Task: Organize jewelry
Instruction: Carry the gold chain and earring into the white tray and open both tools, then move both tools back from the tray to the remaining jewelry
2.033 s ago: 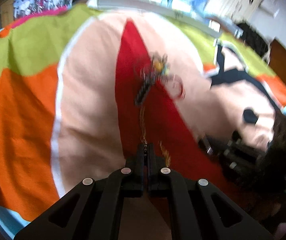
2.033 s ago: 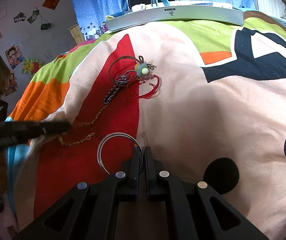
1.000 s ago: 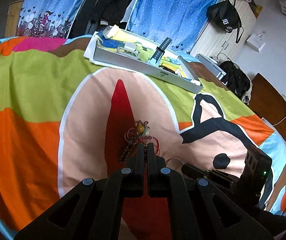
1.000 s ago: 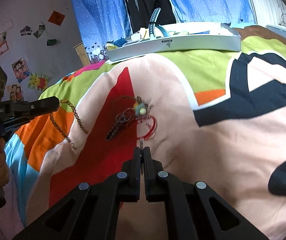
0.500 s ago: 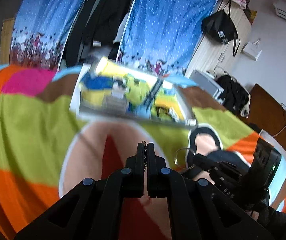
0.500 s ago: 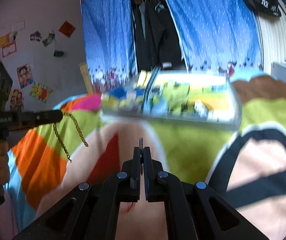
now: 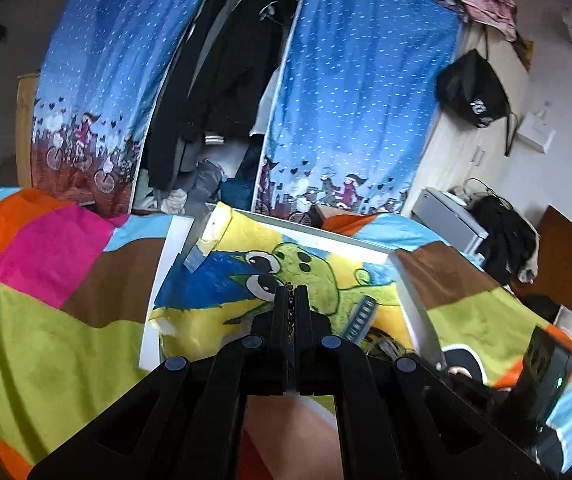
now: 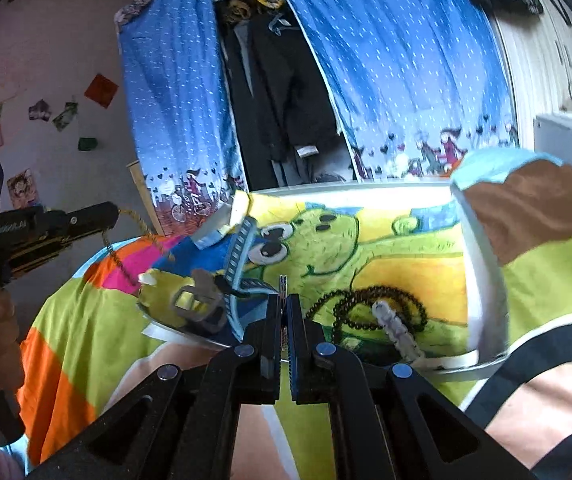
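Both of my black two-finger tools are raised over the bed. My left gripper (image 7: 291, 294) has its jaws pressed nearly together on a thin gold-coloured chain (image 8: 126, 248); from the right wrist camera that chain dangles in a loose loop from its fingertips, clear of the bedding. My right gripper (image 8: 283, 300) is likewise narrowed to a slit, pinching a slim silver metal bangle (image 8: 283, 282) whose edge pokes up between the fingers.

Ahead lies a shallow white-rimmed tray (image 8: 482, 280) lined with a yellow, blue and green cartoon frog picture. Resting in it are a string of small dark beads (image 8: 370, 300), a pale translucent beaded bracelet (image 8: 394, 330), a blue ribbed watch strap (image 8: 238, 252) propped against a white block, and a grey buckle-like piece (image 8: 198, 300).

The tray sits on a bright patchwork bedspread (image 7: 38, 320) of lime green, orange, pink, brown and peach. Behind hang blue dotted curtains (image 7: 358, 92) printed with cyclists, parted on dark clothes (image 7: 222, 80). A black bag (image 7: 474, 96) hangs on a pale wardrobe at right; small posters (image 8: 62, 116) dot the left wall.
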A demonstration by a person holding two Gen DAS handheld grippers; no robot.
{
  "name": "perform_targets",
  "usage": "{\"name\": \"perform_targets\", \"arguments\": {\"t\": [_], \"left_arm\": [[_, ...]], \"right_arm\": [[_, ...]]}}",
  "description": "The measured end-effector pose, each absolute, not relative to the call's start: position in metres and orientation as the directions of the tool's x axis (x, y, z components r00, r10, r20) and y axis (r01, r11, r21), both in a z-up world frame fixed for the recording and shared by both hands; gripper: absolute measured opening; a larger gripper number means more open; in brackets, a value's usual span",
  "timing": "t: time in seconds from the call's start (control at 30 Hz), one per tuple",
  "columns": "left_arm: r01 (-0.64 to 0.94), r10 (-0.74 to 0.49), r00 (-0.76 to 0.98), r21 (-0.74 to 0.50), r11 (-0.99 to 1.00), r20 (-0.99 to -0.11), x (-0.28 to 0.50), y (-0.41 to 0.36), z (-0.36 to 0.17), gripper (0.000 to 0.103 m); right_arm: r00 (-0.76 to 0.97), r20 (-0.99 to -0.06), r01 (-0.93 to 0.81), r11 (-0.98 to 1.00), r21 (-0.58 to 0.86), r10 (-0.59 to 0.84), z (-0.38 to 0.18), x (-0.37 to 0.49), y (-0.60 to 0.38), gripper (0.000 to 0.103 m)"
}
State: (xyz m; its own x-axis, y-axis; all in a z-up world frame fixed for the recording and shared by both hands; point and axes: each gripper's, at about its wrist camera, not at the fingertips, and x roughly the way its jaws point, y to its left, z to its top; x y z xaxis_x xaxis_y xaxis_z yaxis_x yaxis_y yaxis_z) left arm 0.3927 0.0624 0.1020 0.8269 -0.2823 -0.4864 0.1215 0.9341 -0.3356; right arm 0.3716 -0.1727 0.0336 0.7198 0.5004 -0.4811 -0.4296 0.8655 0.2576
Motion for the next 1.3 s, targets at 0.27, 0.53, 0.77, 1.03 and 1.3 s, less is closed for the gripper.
{"name": "perform_targets", "arguments": {"t": [0.27,0.53,0.77,1.03,1.3], "left_arm": [[0.049,-0.252,0.795,-0.356,0.933,-0.551,0.415,0.072,0.065,0.000],[-0.002,-0.240,0.743,-0.360,0.933,-0.625,0.420,0.074,0.039,0.001],[-0.012,-0.202,0.703,-0.295,0.956,-0.682,0.417,0.062,0.033,0.027],[0.000,-0.191,0.730,-0.279,0.960,-0.657,0.391,0.052,0.047,0.071],[0.028,-0.151,0.802,-0.216,0.976,-0.578,0.340,0.038,0.080,0.095]], "right_arm": [[0.716,-0.517,-0.371,0.883,0.288,0.469,0.009,0.385,-0.179,0.003],[0.724,-0.532,-0.359,0.899,0.252,0.439,0.003,0.384,-0.175,0.004],[0.728,-0.535,-0.357,0.903,0.237,0.429,0.009,0.377,-0.175,0.023],[0.748,-0.510,-0.353,0.905,0.238,0.426,0.030,0.355,-0.183,0.046],[0.774,-0.445,-0.375,0.893,0.250,0.450,0.063,0.313,-0.198,0.086]]}}
